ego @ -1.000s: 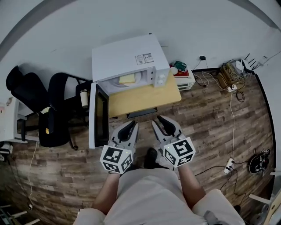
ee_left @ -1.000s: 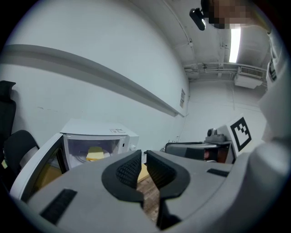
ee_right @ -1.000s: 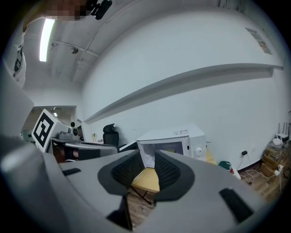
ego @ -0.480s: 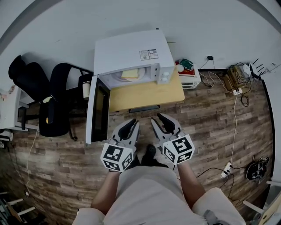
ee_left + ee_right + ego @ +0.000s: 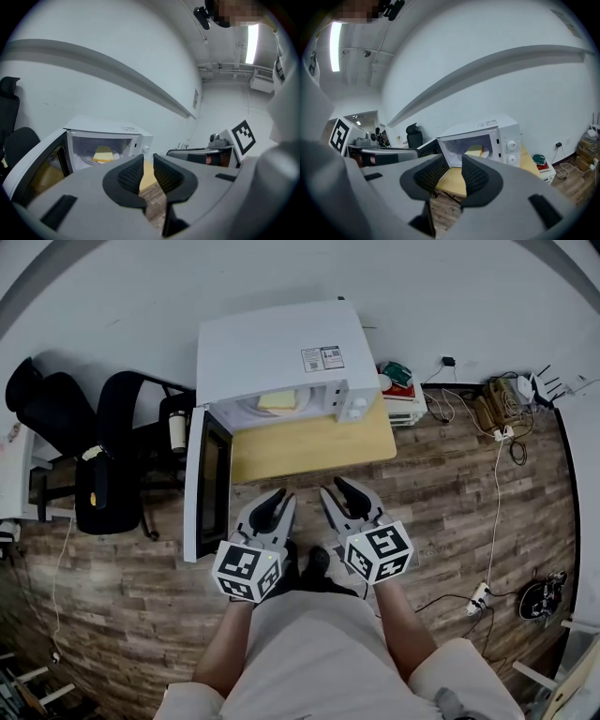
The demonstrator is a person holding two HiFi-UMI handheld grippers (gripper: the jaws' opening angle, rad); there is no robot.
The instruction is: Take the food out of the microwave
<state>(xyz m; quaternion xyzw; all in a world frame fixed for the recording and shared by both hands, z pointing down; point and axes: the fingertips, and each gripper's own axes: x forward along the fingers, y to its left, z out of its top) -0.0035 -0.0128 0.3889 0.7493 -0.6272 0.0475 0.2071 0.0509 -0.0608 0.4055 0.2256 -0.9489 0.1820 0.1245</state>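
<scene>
Microwave: white box-shaped microwave oven (image 5: pixel 277 357), on the left part of the table, back to the white wall.
Door: dark-windowed oven door (image 5: pixel 208 486), swung wide open to the left.
Food: pale yellow slab of food (image 5: pixel 278 400), on a white plate inside the cavity.
Table: light wooden tabletop (image 5: pixel 314 442), bare in front of the oven.
Left gripper: grey two-jaw left gripper (image 5: pixel 274 502) with marker cube, short of the table, pointing at the oven.
Right gripper: matching right gripper (image 5: pixel 343 493), just beside the left; jaws just been opening, nothing between them.
Surroundings: black office chair (image 5: pixel 112 465) at left; brown plank floor (image 5: pixel 450 493).

Grey left hand-held gripper (image 5: pixel 276 502), right hand-held gripper (image 5: pixel 339 491), marker cubes (image 5: pixel 248 573), pale shirt (image 5: pixel 319 652)
</scene>
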